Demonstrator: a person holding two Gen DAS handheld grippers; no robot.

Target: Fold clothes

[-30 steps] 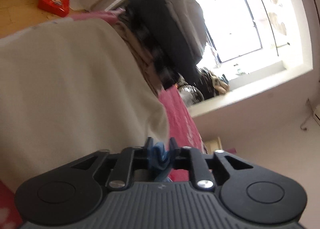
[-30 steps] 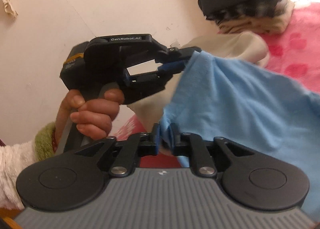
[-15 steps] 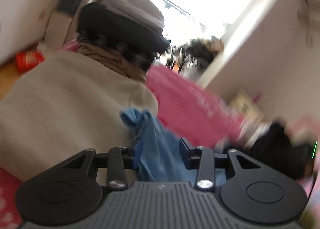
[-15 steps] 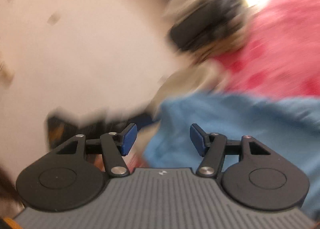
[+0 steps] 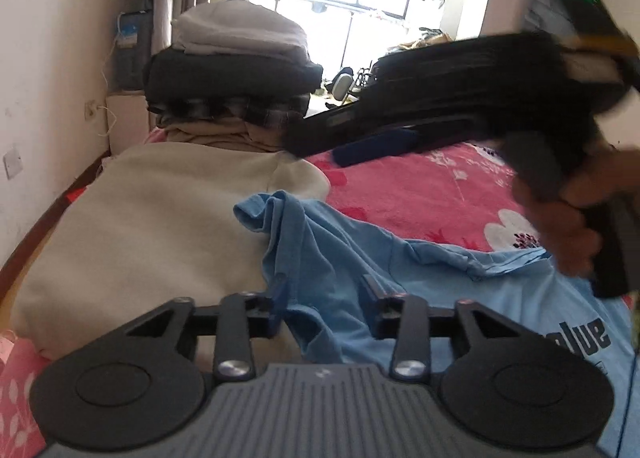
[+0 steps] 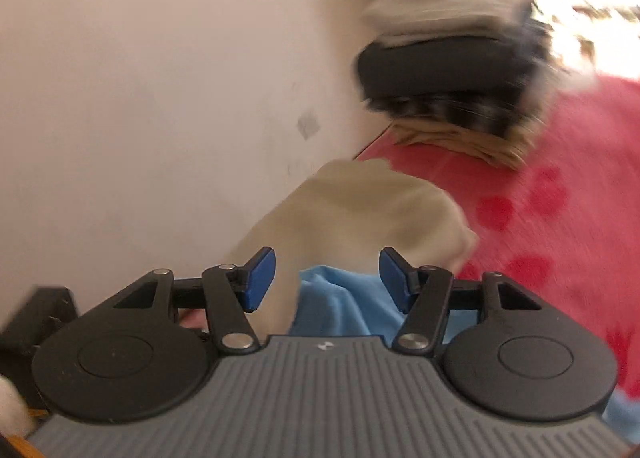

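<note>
Left-wrist and right-wrist views, one moment of the folding task. We see the light blue T-shirt (image 5: 400, 270) lying rumpled on the bed's pink floral blanket (image 5: 420, 194), its upper edge bunched and draped against the folded cream garment (image 5: 152, 226) beside it; dark printed lettering shows near the right edge of the left-wrist view.

The left tool (image 5: 325, 302) hovers just over the bunched cloth. Its jaws are opening; a fold of blue fabric lies between them, but the pads do not press on it. The right tool (image 6: 326, 280) has its jaws standing apart, with nothing pinched; blue cloth lies below and behind the gap. In the left-wrist view the same right tool crosses the upper right, motion-blurred, carried by the person's hand (image 5: 568, 226).

Progress, as we judge it: several garments are done, for a stack of folded clothes (image 5: 236, 70) (pale grey, dark, checked and tan layers) stands at the far end of the bed, by the wall, and the cream piece lies folded in front of it. The T-shirt is not yet folded: it is creased and uneven, and appears to need spreading flat, then fresh grips at its edges, before the folds proper.
</note>
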